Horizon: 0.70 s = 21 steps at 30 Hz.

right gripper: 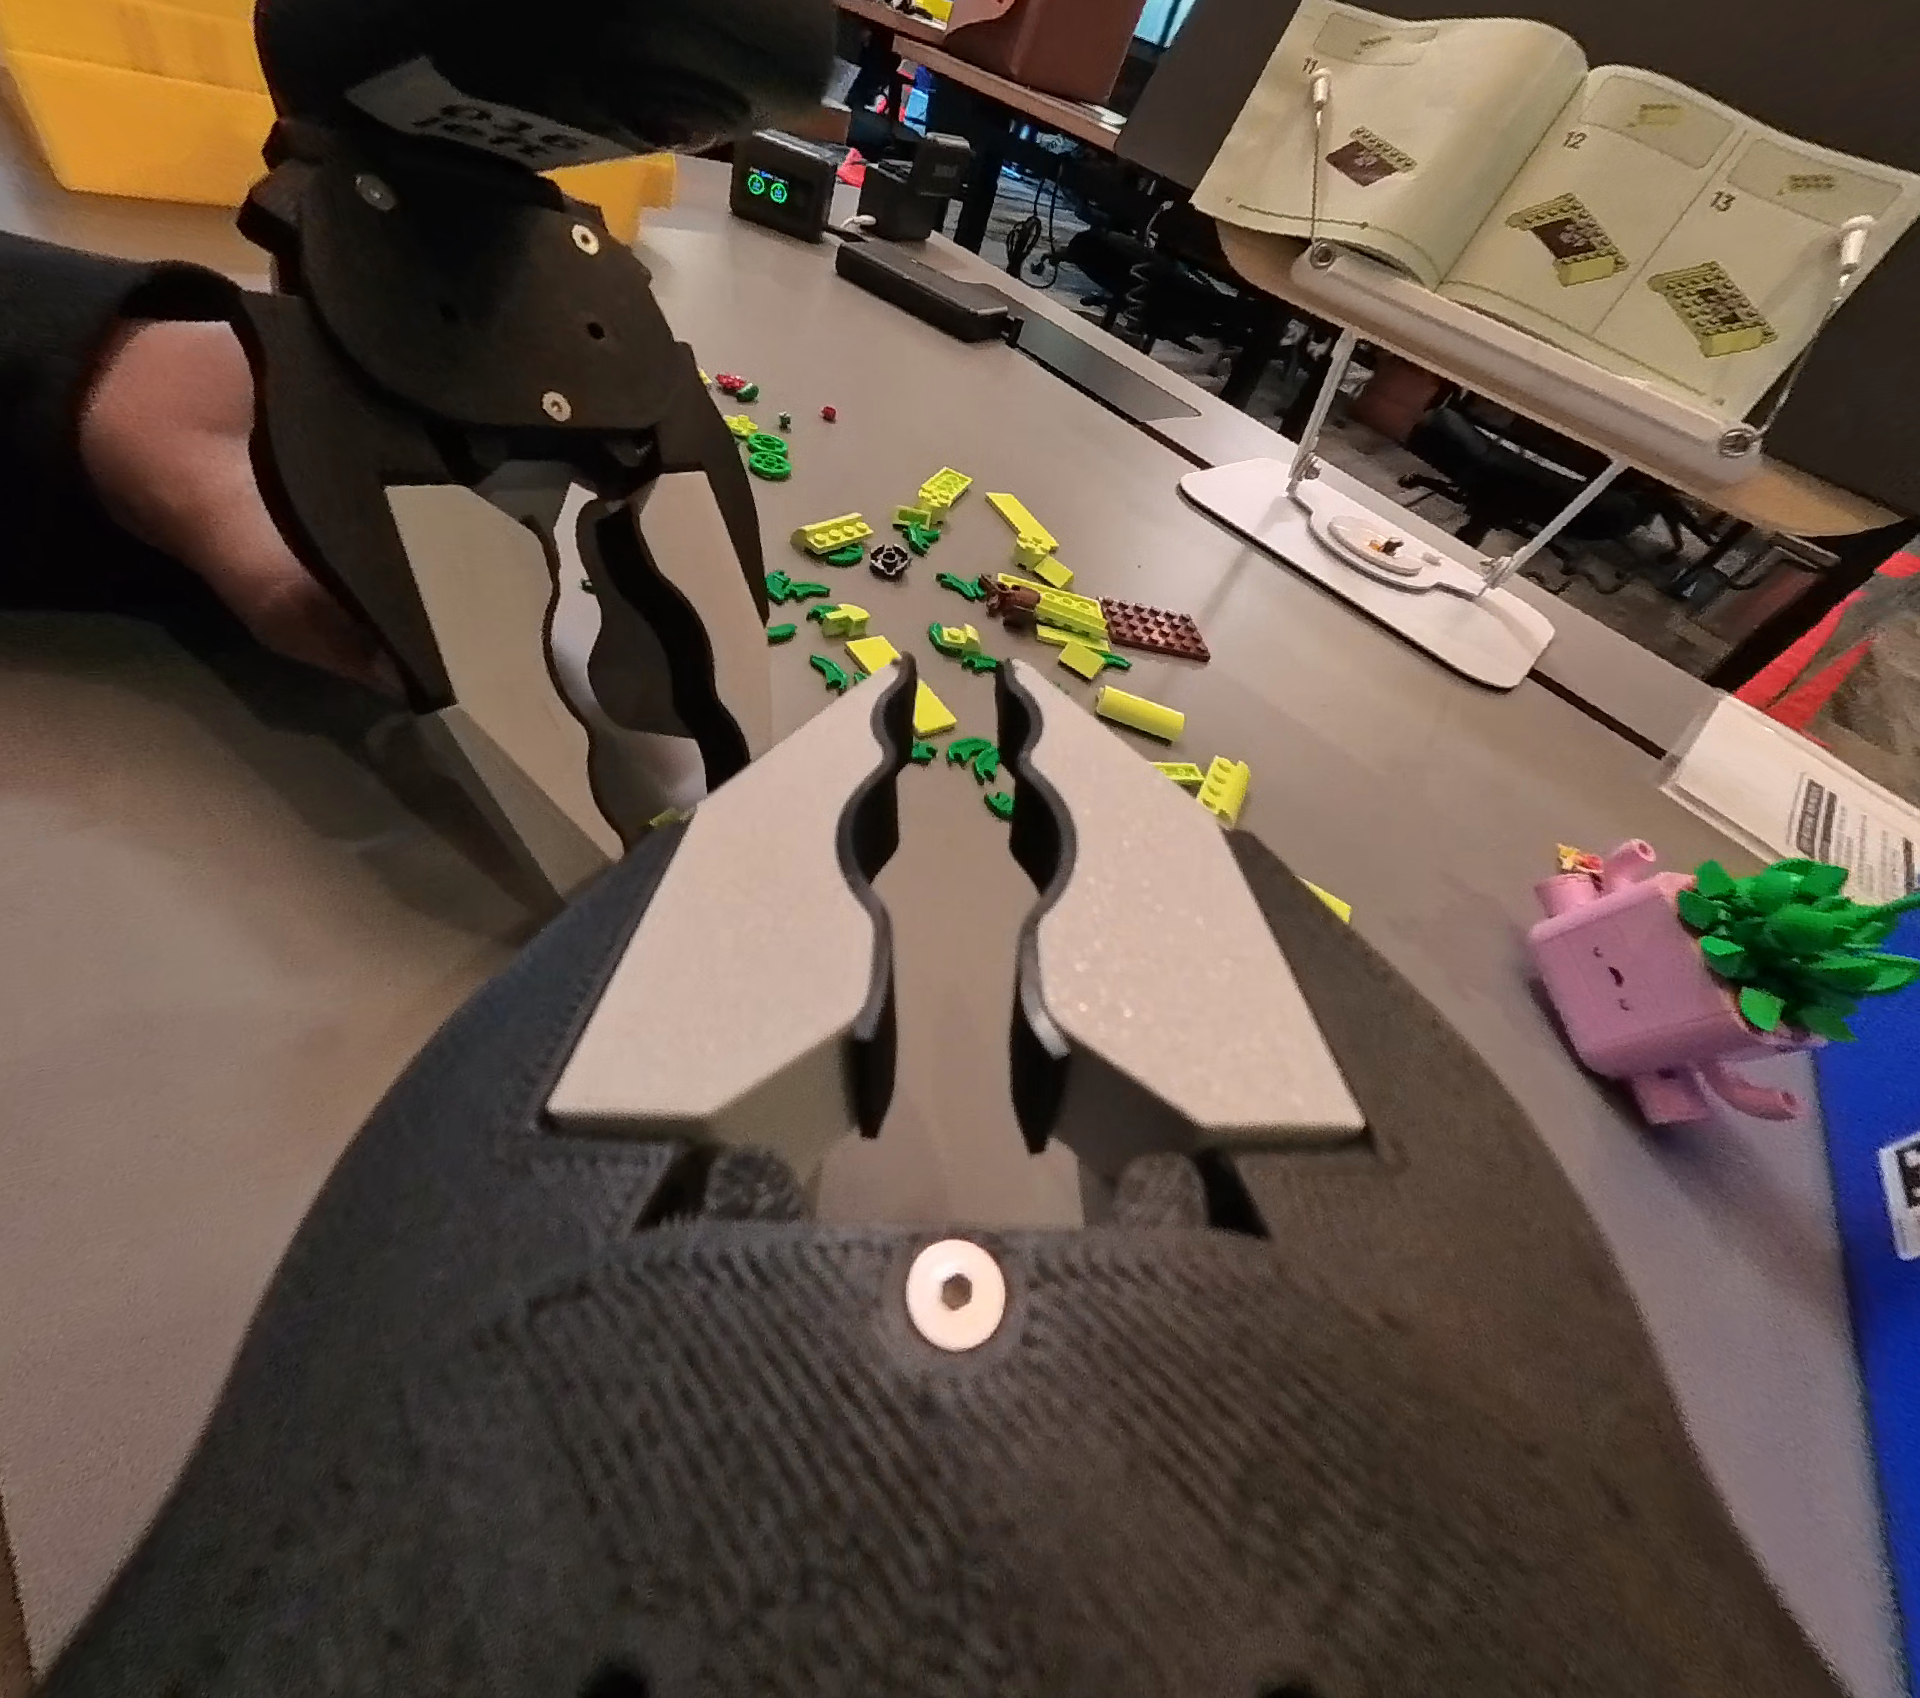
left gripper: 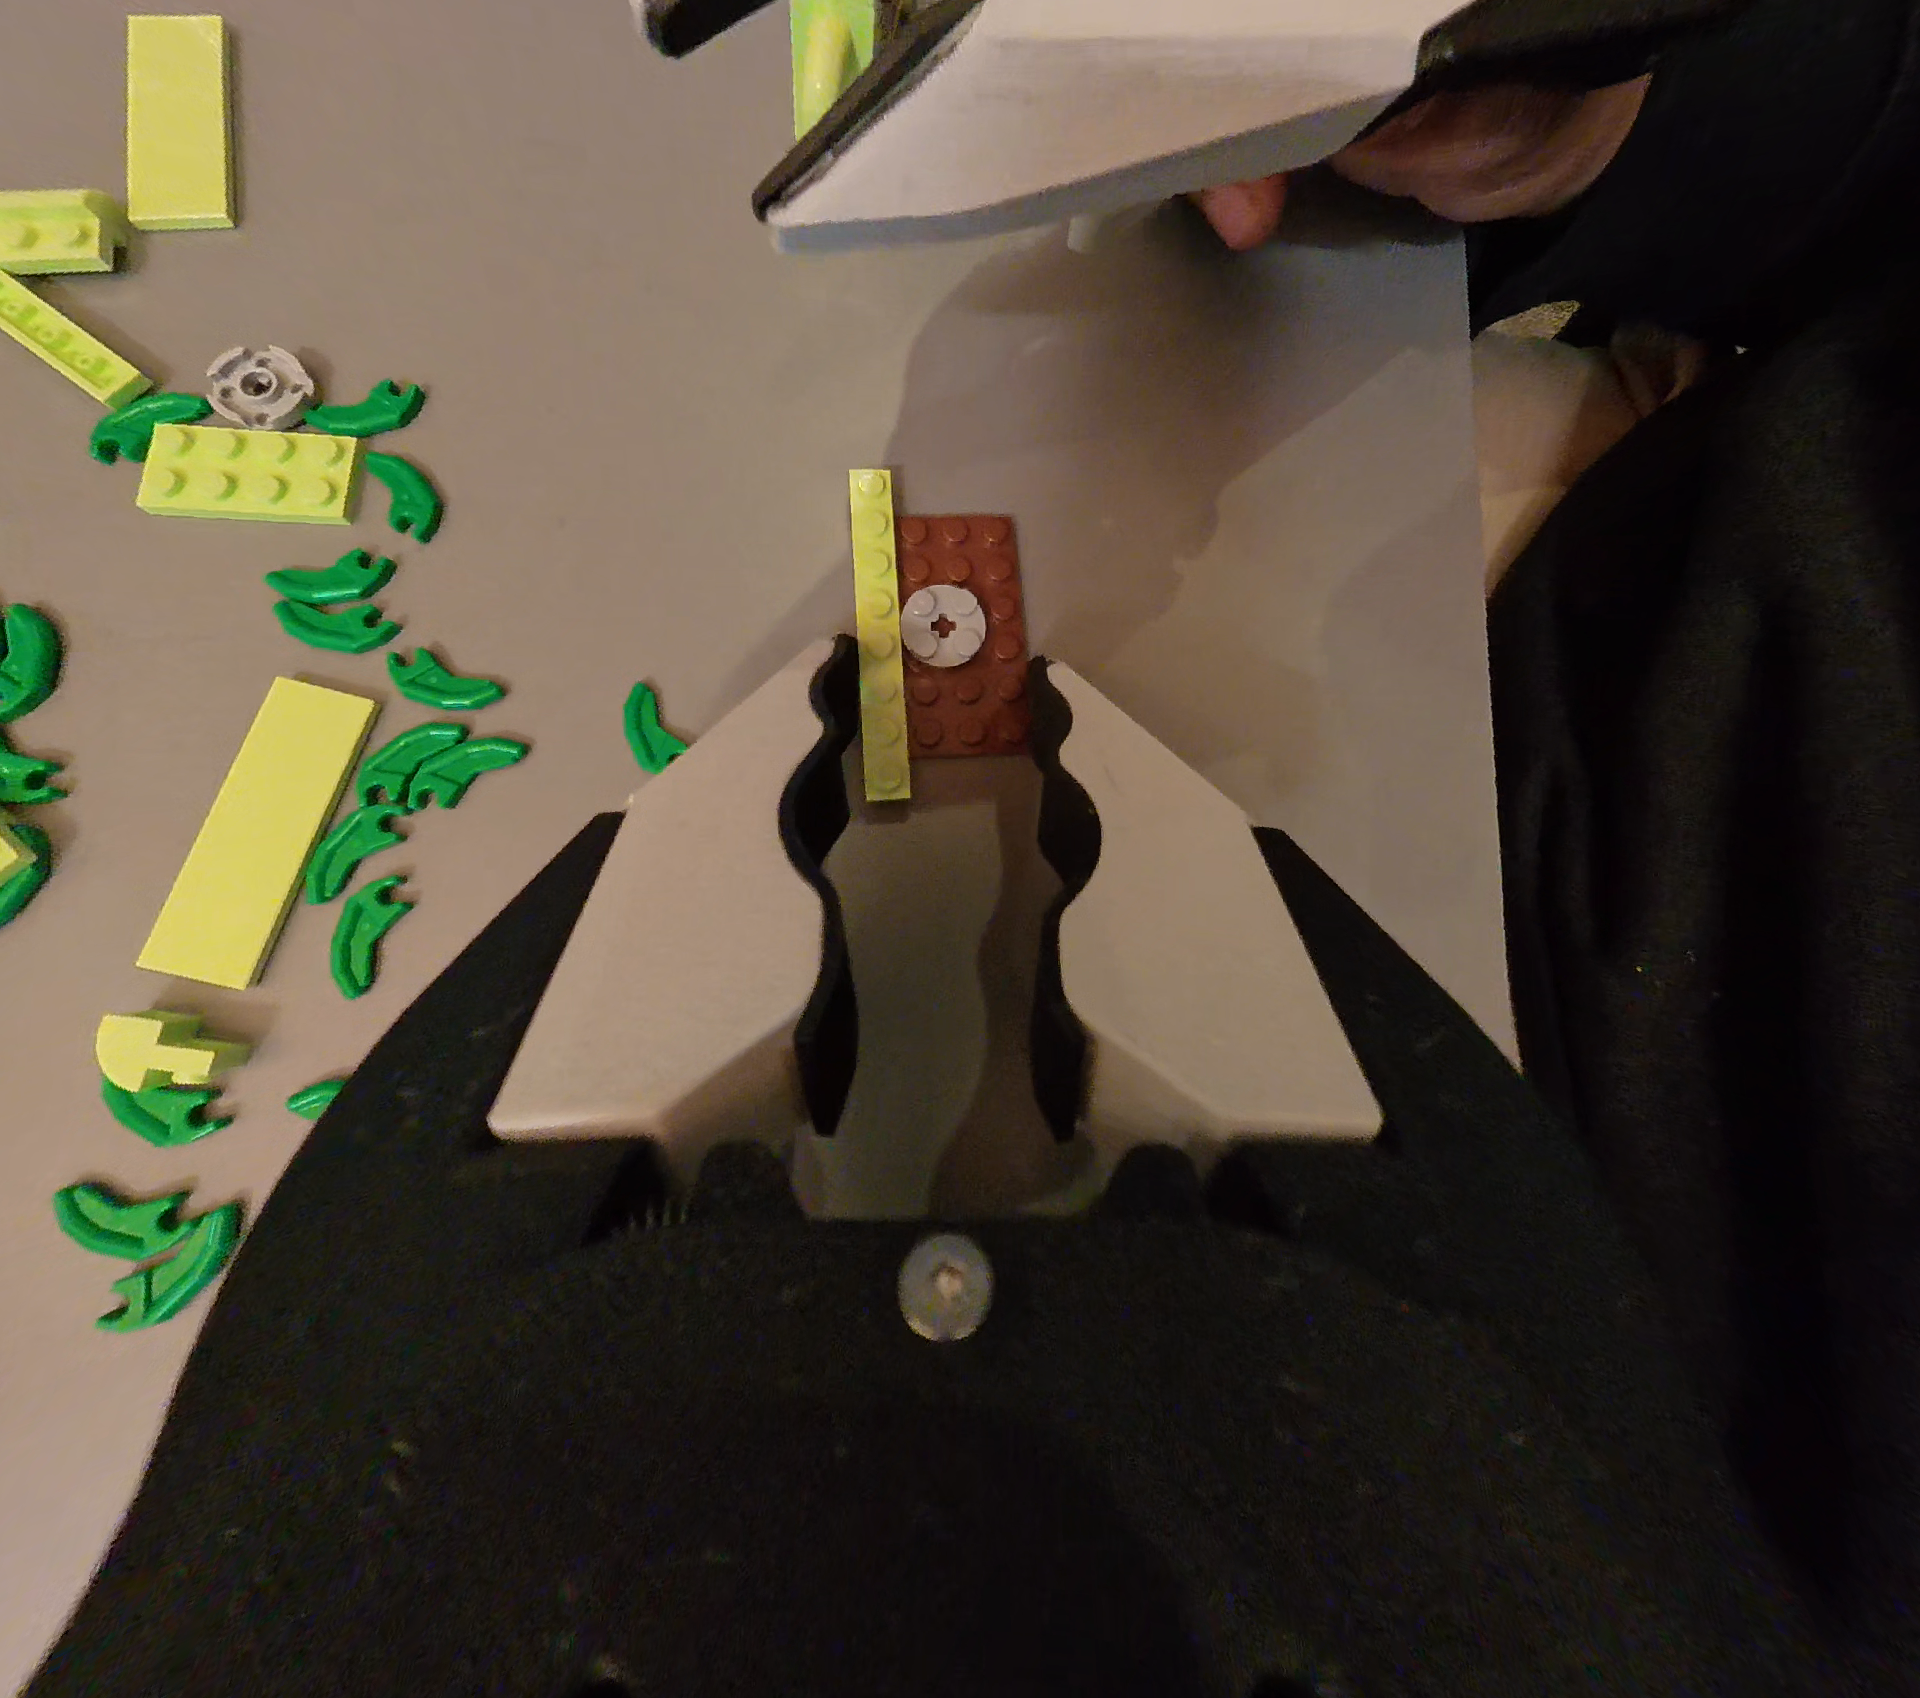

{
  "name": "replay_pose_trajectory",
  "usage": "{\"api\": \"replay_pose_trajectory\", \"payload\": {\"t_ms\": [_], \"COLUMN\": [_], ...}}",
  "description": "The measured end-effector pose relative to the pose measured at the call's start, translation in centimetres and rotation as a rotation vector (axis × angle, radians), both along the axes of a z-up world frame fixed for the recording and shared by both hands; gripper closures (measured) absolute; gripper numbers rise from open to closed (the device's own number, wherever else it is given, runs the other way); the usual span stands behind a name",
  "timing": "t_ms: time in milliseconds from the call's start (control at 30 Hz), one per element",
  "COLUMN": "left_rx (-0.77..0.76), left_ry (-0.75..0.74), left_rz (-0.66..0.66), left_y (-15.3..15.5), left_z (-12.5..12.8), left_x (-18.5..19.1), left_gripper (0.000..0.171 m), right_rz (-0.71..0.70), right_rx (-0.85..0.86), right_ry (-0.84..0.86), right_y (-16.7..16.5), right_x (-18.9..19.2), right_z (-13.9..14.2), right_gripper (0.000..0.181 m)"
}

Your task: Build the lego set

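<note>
Brown plate (left gripper: 966, 640): a thin, stiff studded plastic rectangle that lay flat on the tabletop (left gripper: 582, 214), between the tips of the left tongs (left gripper: 940, 672); judged light and apt to slide on the smooth surface.
Lime strip (left gripper: 879, 630): a long one-stud-wide plate, seated along the brown plate's 9 o'clock edge and overhanging both ends.
Grey round piece (left gripper: 943, 627): pressed on near the plate's centre, cross-holed.
Hold: best taken by the long side edges, judged firm enough for pinching.
Left tongs: partly open, straddling the assembly; contact could not be told.
Right tongs (right gripper: 954, 672): narrowly parted, empty, raised at 12 o'clock of the plate.
Loose parts: glossy green leaves (left gripper: 343, 599) and lime tiles (left gripper: 260, 827) were scattered at 9 o'clock.
Instruction booklet (right gripper: 1558, 194): propped open on a stand at 2 o'clock in the right wrist view.
</note>
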State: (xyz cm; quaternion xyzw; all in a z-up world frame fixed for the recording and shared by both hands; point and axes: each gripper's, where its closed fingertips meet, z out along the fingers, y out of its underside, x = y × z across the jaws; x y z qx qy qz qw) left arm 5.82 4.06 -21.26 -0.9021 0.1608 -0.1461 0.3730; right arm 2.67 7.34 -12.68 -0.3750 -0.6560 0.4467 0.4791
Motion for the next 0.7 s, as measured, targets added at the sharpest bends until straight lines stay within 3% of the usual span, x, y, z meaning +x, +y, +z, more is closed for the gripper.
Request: {"api": "replay_pose_trajectory", "payload": {"t_ms": [467, 700], "left_rx": [0.052, 0.244], "left_ry": [0.071, 0.037], "left_rz": [-0.026, 0.067], "left_y": [-0.1, 0.3], "left_z": [0.3, 3.2], "left_x": [0.4, -1.1], "left_gripper": [0.142, 0.142], "right_rz": [-0.001, -0.02], "right_rx": [-0.083, -0.173], "right_ry": [0.044, 0.092], "right_y": [0.8, 1.9], "right_x": [0.4, 0.8], "right_z": [1.0, 2.0], "right_gripper": [0.17, 0.17]}}
